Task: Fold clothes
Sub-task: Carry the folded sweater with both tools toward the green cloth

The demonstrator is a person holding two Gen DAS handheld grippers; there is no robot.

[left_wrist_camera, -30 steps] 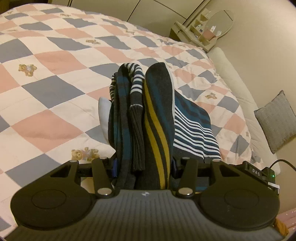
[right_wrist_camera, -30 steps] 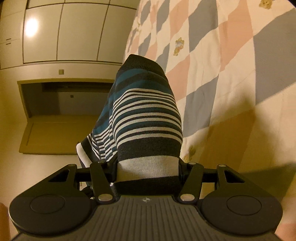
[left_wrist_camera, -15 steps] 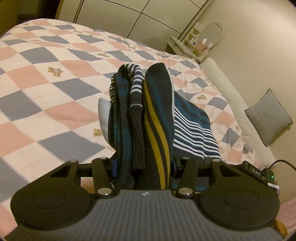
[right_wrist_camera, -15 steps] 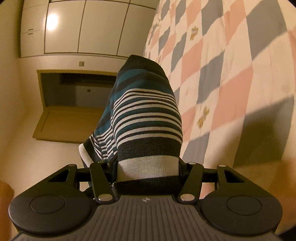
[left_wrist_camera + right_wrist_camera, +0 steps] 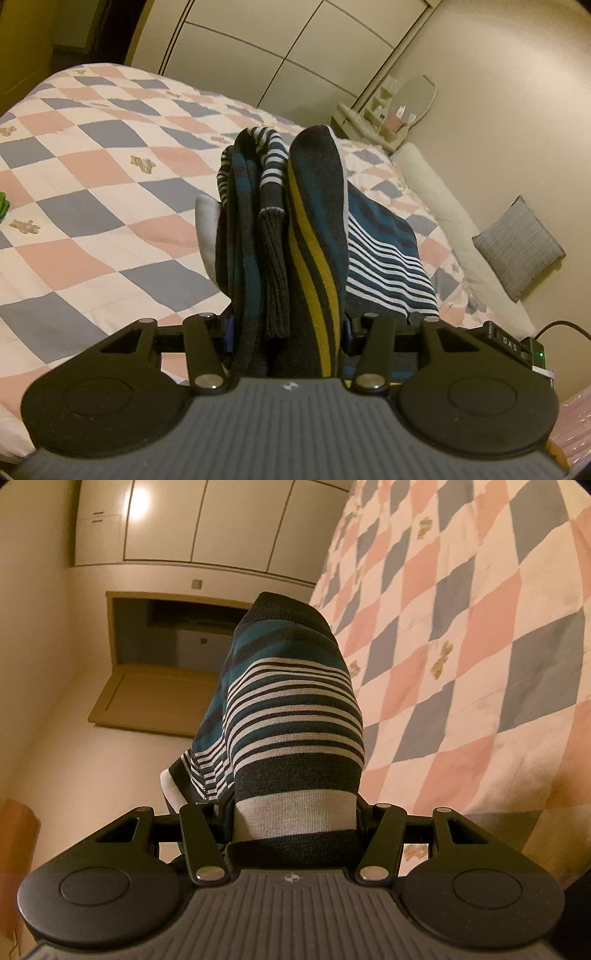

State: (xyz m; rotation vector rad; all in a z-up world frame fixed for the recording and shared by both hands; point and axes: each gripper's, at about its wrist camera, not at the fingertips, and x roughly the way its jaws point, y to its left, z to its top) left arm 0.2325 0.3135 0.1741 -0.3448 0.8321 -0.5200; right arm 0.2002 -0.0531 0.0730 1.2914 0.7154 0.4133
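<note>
Left gripper (image 5: 286,328) is clamped on a thick bunch of the striped garment (image 5: 310,236), dark fabric with teal, yellow and white stripes, folds standing up between its fingers and a striped panel spilling to the right, held up above the checkered quilt (image 5: 92,206) on the bed, with a grey cushion (image 5: 519,245) and a small mirror (image 5: 413,98) further right by the wall. Right gripper (image 5: 295,814) pinches another part of the same garment (image 5: 291,709), a flat striped fold rising between its jaws, cabinets (image 5: 207,520) to the left and quilt (image 5: 480,627) to the right.
</note>
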